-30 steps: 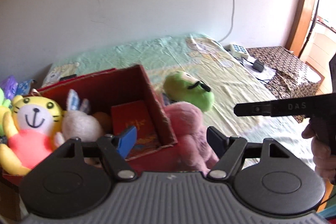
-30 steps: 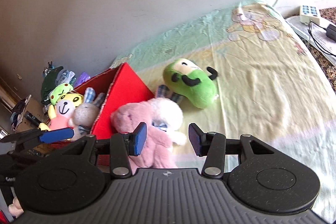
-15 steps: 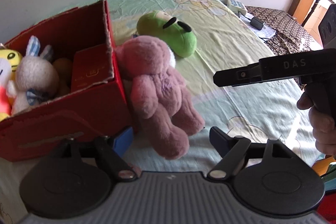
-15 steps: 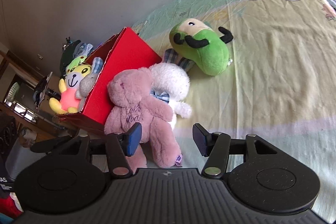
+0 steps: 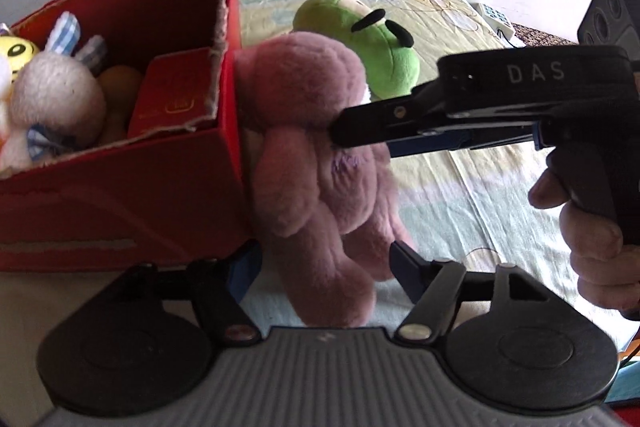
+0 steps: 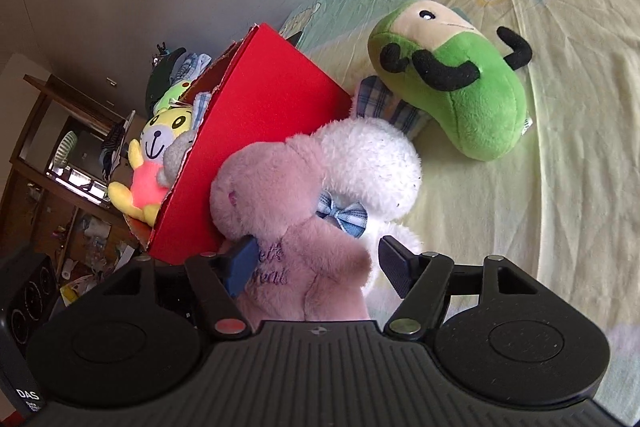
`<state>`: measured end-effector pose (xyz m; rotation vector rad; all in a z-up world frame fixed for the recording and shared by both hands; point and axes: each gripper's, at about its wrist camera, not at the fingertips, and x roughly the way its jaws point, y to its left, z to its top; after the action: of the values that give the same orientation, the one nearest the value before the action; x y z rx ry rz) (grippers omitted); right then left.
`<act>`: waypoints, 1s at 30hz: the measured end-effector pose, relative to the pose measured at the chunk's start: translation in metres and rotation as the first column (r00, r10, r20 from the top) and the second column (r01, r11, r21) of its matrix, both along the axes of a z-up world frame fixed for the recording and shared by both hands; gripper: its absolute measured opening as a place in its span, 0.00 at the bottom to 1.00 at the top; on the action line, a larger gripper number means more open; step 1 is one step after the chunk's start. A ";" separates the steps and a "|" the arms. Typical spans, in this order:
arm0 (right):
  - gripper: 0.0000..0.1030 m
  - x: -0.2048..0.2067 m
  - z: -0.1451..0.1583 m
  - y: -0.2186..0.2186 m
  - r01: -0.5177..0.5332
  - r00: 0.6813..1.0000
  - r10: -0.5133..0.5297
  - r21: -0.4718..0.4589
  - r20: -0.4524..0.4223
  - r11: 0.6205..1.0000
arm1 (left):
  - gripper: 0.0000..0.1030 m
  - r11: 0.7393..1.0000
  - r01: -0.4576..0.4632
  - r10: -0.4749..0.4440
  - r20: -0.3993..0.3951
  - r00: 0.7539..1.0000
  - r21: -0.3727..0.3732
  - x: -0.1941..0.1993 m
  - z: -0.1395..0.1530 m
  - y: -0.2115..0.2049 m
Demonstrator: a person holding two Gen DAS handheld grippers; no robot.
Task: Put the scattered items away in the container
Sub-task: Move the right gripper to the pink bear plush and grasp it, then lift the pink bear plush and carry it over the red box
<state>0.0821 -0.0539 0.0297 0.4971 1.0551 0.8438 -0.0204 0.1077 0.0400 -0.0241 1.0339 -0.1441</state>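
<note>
Pink plush teddy bear (image 5: 316,163) is leaning against the end wall of the red cardboard box (image 5: 120,203) on the bed's pale green and yellow cartoon-print sheet (image 5: 460,187), seen from the left wrist camera. The bear's legs are hanging down between the fingers of the left tool (image 5: 324,271), whose jaws have just been closing; the blue pad at 9 o'clock and the black one at 3 o'clock are flanking the leg, and whether they are pressing on the fur I cannot tell. The right tool (image 5: 360,131) is reaching in from 3 o'clock, a person's hand (image 5: 592,239) gripping its handle, its tips meeting the bear's chest. A green bean-shaped plush with black arms (image 5: 360,39) is lying at 12 o'clock behind the bear. Inside the box a white plush rabbit with checked ears (image 5: 56,99) is sitting beside a small red carton (image 5: 172,95).

From the right wrist camera, the pink bear (image 6: 288,227) is filling the gap between the right tool's (image 6: 316,263) fingers, which have just been opening and are standing wide: the blue pad is touching the embroidered chest, the black one standing clear. A white fluffy plush with a blue checked bow (image 6: 376,167) is lying against the bear at 1 o'clock, the green plush (image 6: 468,95) beyond it. The red box (image 6: 264,131) is sitting at 10 o'clock, a yellow tiger plush in a pink shirt (image 6: 152,163) showing past its torn rim.
</note>
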 end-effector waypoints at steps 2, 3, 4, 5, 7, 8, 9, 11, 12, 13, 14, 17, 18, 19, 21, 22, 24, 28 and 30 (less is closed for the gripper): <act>0.68 0.002 -0.004 0.003 -0.021 0.999 0.022 0.019 -0.026 1.000 | 0.60 1.000 0.001 -0.001 -0.009 1.000 0.014 0.004 -0.002 -0.002; 0.68 0.003 -0.006 0.004 -0.030 0.998 0.032 0.029 -0.045 0.999 | 0.59 1.000 0.003 -0.002 -0.014 1.000 0.018 0.006 -0.002 -0.003; 0.67 0.003 -0.008 0.005 -0.039 0.997 0.041 0.037 -0.060 0.999 | 0.59 1.000 0.004 -0.003 -0.015 1.000 0.018 0.007 -0.002 -0.004; 0.67 0.002 -0.008 0.006 -0.042 0.997 0.044 0.039 -0.064 0.998 | 0.59 1.000 0.006 -0.005 -0.016 1.000 0.018 0.007 -0.002 -0.004; 0.64 -0.001 -0.006 0.004 -0.051 0.997 0.053 0.036 -0.060 0.998 | 0.58 1.000 0.013 -0.012 -0.017 1.000 0.026 0.008 -0.001 -0.005; 0.63 -0.002 -0.005 0.002 -0.056 0.996 0.058 0.036 -0.061 0.998 | 0.57 0.999 0.020 -0.020 -0.018 1.000 0.028 0.007 0.000 -0.006; 0.62 -0.004 -0.003 -0.001 -0.059 0.996 0.061 0.036 -0.063 0.998 | 0.57 0.999 0.028 -0.028 -0.019 0.999 0.029 0.007 0.000 -0.008; 0.61 -0.009 -0.001 -0.007 -0.064 0.996 0.066 0.024 -0.062 0.998 | 0.57 0.998 0.052 -0.051 -0.022 0.998 0.027 0.004 0.003 -0.010; 0.61 -0.013 0.001 -0.010 -0.065 0.996 0.066 0.012 -0.058 0.998 | 0.57 0.997 0.069 -0.068 -0.025 0.997 0.025 0.002 0.004 -0.012; 0.60 -0.017 0.002 -0.014 -0.064 0.996 0.064 0.000 -0.056 0.998 | 0.57 0.996 0.086 -0.086 -0.030 0.996 0.022 0.000 0.004 -0.015; 0.60 -0.021 0.003 -0.017 -0.063 0.996 0.062 -0.011 -0.056 0.998 | 0.57 0.994 0.109 -0.108 -0.037 0.993 0.017 -0.003 0.004 -0.018; 0.60 -0.035 0.002 -0.030 -0.049 0.996 0.045 -0.044 -0.081 0.998 | 0.57 0.982 0.186 -0.185 -0.053 0.981 0.014 -0.012 0.003 -0.029; 0.59 -0.039 0.001 -0.034 -0.045 0.995 0.040 -0.053 -0.092 0.998 | 0.57 0.977 0.211 -0.210 -0.059 0.976 0.013 -0.015 0.002 -0.033; 0.59 -0.043 -0.001 -0.038 -0.040 0.994 0.033 -0.068 -0.104 0.997 | 0.57 0.972 0.233 -0.232 -0.064 0.971 0.010 -0.017 0.001 -0.036; 0.59 -0.052 -0.003 -0.042 -0.034 0.993 0.024 -0.086 -0.114 0.996 | 0.57 0.964 0.265 -0.265 -0.073 0.962 -0.003 -0.021 -0.001 -0.041; 0.59 -0.055 -0.003 -0.042 -0.030 0.993 0.020 -0.091 -0.117 0.995 | 0.57 0.962 0.273 -0.273 -0.075 0.959 -0.011 -0.022 -0.002 -0.041; 0.60 -0.059 -0.004 -0.045 -0.012 0.994 0.001 -0.098 -0.113 0.995 | 0.61 0.960 0.278 -0.279 -0.075 0.957 -0.023 -0.024 -0.004 -0.040; 0.62 -0.052 -0.002 -0.048 0.070 0.994 -0.078 -0.098 -0.076 0.993 | 0.78 0.969 0.245 -0.246 -0.036 0.969 -0.043 -0.021 -0.002 -0.034; 0.65 -0.046 -0.001 -0.048 0.104 0.993 -0.109 -0.088 -0.053 0.991 | 0.80 0.974 0.219 -0.221 -0.019 0.975 -0.054 -0.019 -0.001 -0.033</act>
<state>0.0362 -0.1019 0.0282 0.5038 1.1029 0.6903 -0.0396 0.0748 0.0391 0.0425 1.0557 -0.3729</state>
